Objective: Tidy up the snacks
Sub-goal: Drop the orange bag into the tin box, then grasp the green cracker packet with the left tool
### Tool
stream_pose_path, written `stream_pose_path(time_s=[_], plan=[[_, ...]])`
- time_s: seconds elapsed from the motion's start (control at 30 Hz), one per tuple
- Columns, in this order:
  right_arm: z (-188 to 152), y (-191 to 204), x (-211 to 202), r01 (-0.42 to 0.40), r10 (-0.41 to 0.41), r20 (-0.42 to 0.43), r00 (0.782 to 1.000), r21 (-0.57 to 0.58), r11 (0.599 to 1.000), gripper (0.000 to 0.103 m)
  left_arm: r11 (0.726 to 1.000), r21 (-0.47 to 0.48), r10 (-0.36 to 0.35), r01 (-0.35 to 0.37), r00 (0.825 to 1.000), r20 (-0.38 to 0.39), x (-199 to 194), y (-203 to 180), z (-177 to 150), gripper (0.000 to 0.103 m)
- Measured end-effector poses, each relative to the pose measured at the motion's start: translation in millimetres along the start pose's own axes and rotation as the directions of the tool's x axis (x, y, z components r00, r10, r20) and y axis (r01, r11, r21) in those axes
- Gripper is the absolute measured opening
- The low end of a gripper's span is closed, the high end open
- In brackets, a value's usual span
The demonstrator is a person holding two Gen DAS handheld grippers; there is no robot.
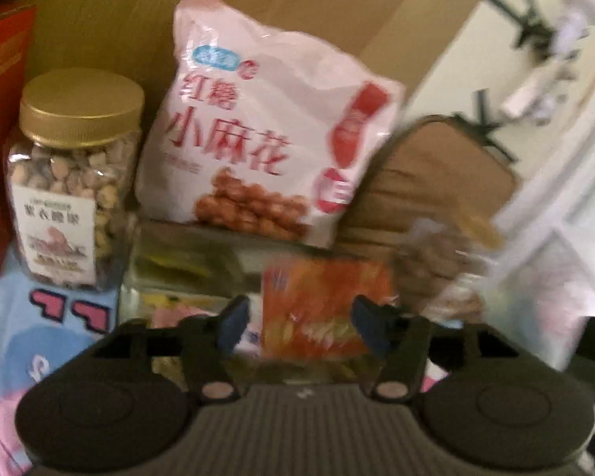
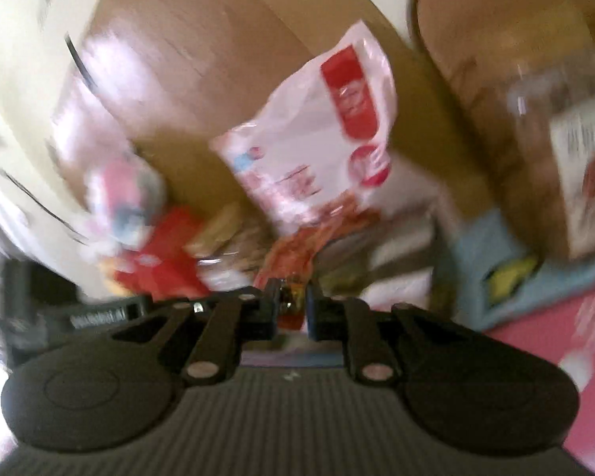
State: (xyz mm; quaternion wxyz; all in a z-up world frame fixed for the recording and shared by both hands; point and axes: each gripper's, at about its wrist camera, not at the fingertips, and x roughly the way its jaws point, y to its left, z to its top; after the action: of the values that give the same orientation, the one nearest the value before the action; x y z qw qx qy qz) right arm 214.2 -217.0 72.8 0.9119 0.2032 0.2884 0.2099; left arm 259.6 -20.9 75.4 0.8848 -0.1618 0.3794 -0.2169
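Note:
In the left wrist view, my left gripper [image 1: 299,323] is open just in front of an orange snack packet [image 1: 325,309] that lies in a clear bin [image 1: 186,265]. A large pink bag of fried twists [image 1: 258,135] leans on a cardboard box behind the bin. A nut jar with a gold lid [image 1: 71,182] stands at the left. In the blurred right wrist view, my right gripper [image 2: 291,305] is shut on the orange snack packet [image 2: 297,254], with the pink bag [image 2: 321,150] behind it. A red packet [image 2: 158,261] lies at the left.
A red box [image 1: 0,127] stands at the far left. A brown padded chair back [image 1: 440,174] and a clear bag of snacks [image 1: 440,265] are at the right. A blue and pink cartoon cloth [image 1: 39,337] covers the surface. Another jar [image 2: 567,166] shows at the right.

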Motion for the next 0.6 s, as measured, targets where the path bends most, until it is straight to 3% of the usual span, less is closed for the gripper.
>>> stream_pose_path(time_s=[0.07, 0.1, 0.23, 0.33, 0.53, 0.6], plan=[[-6, 10, 4, 0.163, -0.156, 0.054, 0.986, -0.161, 0.973, 0.045, 1.0, -0.013, 0.011, -0.011, 1.0, 0.001, 0, 3, -2, 0.063], [-9, 10, 0, 0.175, -0.162, 0.08, 0.984, -0.191, 0.966, 0.045, 1.0, -0.017, -0.013, 0.013, 1.0, 0.006, -5, 4, -6, 0.063], [-28, -5, -39, 0.092, -0.078, 0.119, 0.99, -0.115, 0.989, 0.044, 0.998, 0.007, -0.064, 0.064, 0.998, 0.021, -38, 5, -29, 0.063], [-53, -8, -63, 0.036, -0.029, 0.098, 0.995, -0.076, 0.996, 0.044, 0.995, 0.041, -0.087, 0.088, 0.996, -0.009, -54, 1, -51, 0.063], [-97, -11, -50, 0.018, -0.023, -0.104, 0.994, -0.057, 0.998, 0.046, 0.996, -0.033, -0.085, 0.081, 0.985, -0.152, -28, 4, -86, 0.063], [-101, -12, -44, 0.006, -0.011, -0.135, 0.991, -0.043, 0.999, 0.046, 0.994, -0.074, -0.089, 0.076, 0.977, -0.196, -12, 7, -93, 0.063]])
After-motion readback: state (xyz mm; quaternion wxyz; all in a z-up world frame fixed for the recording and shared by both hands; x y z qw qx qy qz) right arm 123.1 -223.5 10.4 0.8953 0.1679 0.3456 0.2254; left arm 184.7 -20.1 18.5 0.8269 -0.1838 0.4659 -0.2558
